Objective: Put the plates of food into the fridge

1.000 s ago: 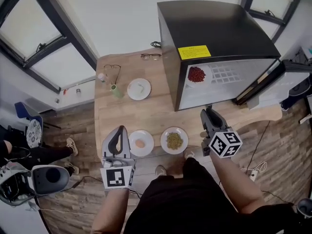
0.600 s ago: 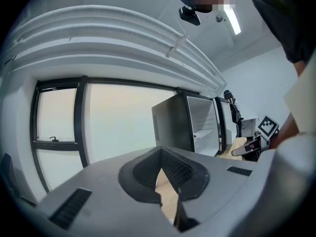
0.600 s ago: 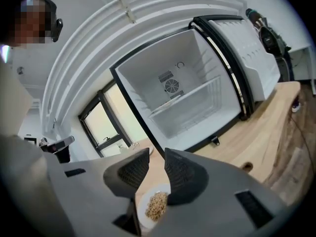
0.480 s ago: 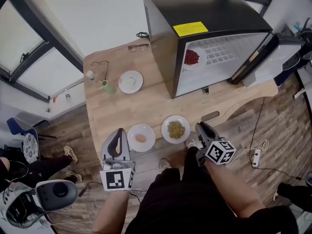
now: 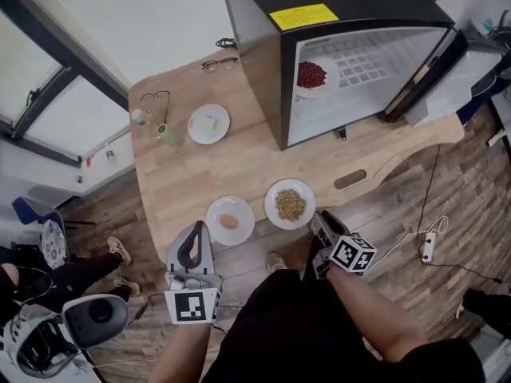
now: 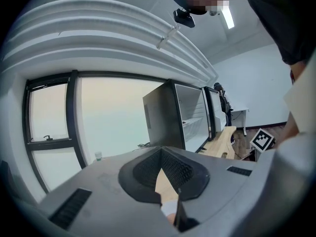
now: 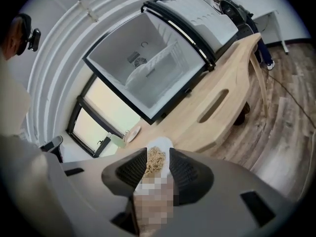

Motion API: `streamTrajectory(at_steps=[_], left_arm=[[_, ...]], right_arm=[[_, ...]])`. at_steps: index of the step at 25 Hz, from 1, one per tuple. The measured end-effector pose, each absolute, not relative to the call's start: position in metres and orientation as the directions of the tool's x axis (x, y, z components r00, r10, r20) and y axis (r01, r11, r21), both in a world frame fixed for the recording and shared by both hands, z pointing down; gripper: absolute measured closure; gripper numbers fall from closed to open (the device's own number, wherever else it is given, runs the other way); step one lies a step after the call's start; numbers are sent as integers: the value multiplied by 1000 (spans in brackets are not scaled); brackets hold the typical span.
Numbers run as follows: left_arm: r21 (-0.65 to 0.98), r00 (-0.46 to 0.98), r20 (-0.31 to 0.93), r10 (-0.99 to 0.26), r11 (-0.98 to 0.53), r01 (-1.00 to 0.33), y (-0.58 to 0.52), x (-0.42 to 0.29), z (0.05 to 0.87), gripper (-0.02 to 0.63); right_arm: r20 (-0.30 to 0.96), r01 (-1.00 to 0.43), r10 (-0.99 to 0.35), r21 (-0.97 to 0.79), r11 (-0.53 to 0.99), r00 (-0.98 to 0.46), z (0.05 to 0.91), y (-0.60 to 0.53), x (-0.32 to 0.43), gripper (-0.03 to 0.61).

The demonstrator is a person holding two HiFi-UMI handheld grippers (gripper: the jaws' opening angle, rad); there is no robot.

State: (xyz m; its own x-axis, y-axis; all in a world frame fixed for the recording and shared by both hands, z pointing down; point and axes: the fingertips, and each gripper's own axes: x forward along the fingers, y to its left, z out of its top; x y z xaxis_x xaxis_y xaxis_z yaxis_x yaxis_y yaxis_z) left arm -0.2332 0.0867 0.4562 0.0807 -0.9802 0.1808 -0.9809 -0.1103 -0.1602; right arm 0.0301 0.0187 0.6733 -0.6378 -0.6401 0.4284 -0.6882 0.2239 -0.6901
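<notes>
Fridge stands open on the wooden table, and a plate of red food already sits on a shelf inside it. In front of the fridge, near the table's edge, lie a plate of greenish grains and, further towards the fridge's closed side, a plate with a pinkish lump. A third plate lies beside the fridge's closed wall. The right gripper hovers just beyond the grain plate from the fridge. Its jaws have just been opening (the plate shows in the gap ahead, unpressed). The left gripper, beyond the pinkish plate, has its jaw tips together on nothing.
</notes>
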Motion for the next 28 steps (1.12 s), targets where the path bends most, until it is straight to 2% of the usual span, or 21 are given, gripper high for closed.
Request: streamTrajectory(at_steps=[3,9,13,18,19,28], left_arm=[[-175,96,198,-976,-132,-976,89,-230,463,609],[-182,93,237,-967,-139,-974,95,-231,476,609],[-165,71,245,-967,-113,-980,96,-235,478,609],[-177,69,249,-966,-115,-977,94,-237,479,609],[-176,71,250,-966,-118,-977,93,-237,479,609],[-166,102,222,-970,-140,-976,69,-221,467,609]], right_arm=[[447,-689,-628,-695,204,-637,693,17,24,414],[499,-679,-625,-731,69,-601,726,16,22,414],[475,-618,-625,-786,15,-620,730,14,15,416],[413,-522,-625,-853,-10,-662,727,8,8,489],[402,-502,-625,-865,-18,-669,725,8,7,522],[319,-432,-659,-902,10,-681,683,-15,12,546]])
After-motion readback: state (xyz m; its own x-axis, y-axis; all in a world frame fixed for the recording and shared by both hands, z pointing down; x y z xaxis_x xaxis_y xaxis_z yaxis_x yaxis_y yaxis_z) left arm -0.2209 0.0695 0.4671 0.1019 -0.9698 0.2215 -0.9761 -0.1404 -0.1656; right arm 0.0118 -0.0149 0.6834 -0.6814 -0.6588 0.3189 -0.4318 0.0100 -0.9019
